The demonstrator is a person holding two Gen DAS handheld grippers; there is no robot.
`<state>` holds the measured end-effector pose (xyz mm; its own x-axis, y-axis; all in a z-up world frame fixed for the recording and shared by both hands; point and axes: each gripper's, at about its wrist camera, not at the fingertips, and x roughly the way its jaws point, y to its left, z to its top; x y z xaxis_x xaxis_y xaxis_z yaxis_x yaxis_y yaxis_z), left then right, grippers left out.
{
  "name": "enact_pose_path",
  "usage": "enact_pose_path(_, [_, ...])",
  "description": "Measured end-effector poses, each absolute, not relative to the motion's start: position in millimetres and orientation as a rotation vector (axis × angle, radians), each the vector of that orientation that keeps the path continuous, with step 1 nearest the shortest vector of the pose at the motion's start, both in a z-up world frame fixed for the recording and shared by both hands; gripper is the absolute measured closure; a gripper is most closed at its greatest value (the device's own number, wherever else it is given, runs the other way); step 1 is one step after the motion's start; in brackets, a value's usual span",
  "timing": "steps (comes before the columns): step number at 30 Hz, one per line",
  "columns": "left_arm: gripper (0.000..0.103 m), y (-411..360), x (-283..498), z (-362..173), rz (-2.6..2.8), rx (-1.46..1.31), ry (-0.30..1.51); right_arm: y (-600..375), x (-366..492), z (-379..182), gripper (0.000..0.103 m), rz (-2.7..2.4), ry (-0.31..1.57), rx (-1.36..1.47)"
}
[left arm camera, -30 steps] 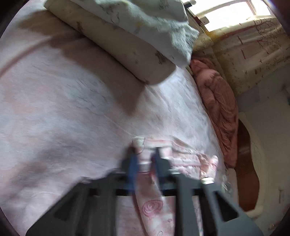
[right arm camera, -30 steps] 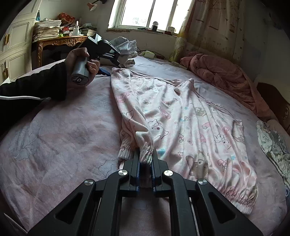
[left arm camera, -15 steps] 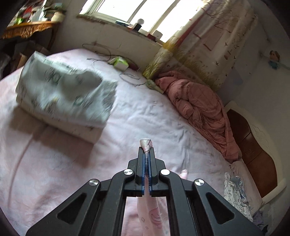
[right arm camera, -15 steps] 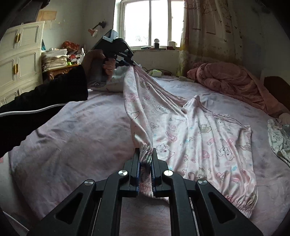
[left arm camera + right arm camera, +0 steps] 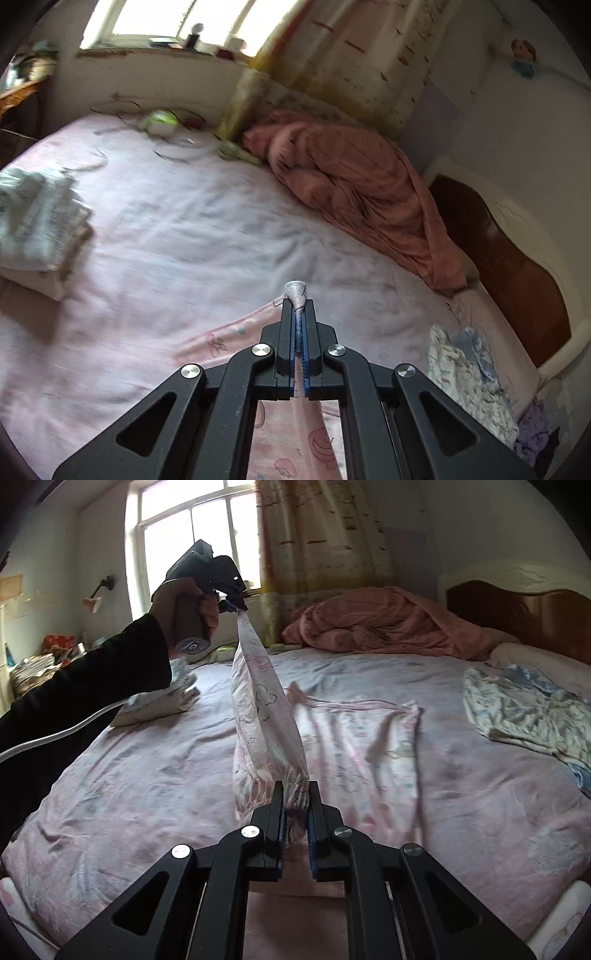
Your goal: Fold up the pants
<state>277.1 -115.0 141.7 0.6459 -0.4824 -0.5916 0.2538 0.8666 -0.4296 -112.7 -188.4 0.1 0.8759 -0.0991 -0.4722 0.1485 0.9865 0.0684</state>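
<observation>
The pink patterned pants (image 5: 362,746) lie partly on the pink bed. One leg (image 5: 264,716) is lifted and stretched between both grippers. My right gripper (image 5: 295,794) is shut on the elastic cuff of that leg, above the bed's near edge. My left gripper (image 5: 298,306) is shut on the waist end of the pants (image 5: 295,424), a tuft of fabric poking past its tips; it also shows raised high in the right wrist view (image 5: 236,603). The other leg and seat lie spread flat on the sheet.
A crumpled salmon duvet (image 5: 362,184) lies by the wooden headboard (image 5: 517,609). Folded pale clothes (image 5: 33,221) are stacked at the left. A blue-white garment (image 5: 528,709) lies at the right. Cables and small items (image 5: 162,125) lie near the window.
Both grippers rose and swung rightward, lifting the held leg off the bed and carrying it over the other leg. The left gripper went much higher.
</observation>
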Motion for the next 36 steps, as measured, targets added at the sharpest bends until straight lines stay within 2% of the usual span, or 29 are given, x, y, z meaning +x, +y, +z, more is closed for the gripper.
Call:
enact_pose_path(5, [0.101, -189.3, 274.2, 120.1, -0.492, -0.218, 0.806, -226.2, -112.9, -24.7, 0.094, -0.202, 0.608, 0.225])
enact_pose_path(12, [0.101, -264.4, 270.1, 86.2, -0.498, -0.134, 0.868, -235.6, -119.8, -34.6, 0.094, -0.222, 0.637, 0.240])
enact_pose_path(23, [0.101, -331.8, 262.4, 27.3, -0.557, -0.019, 1.006, -241.1, -126.2, -35.5, 0.094, -0.204, 0.649, 0.287])
enact_pose_path(35, [0.101, -378.8, 258.3, 10.5, -0.606, 0.010, 1.062, -246.0, -132.3, -37.8, 0.097, -0.211, 0.652, 0.325])
enact_pose_path(36, [0.097, -382.0, 257.1, 9.7, -0.615, 0.023, 1.071, -247.7, -132.2, -38.0, 0.097, -0.213, 0.655, 0.331])
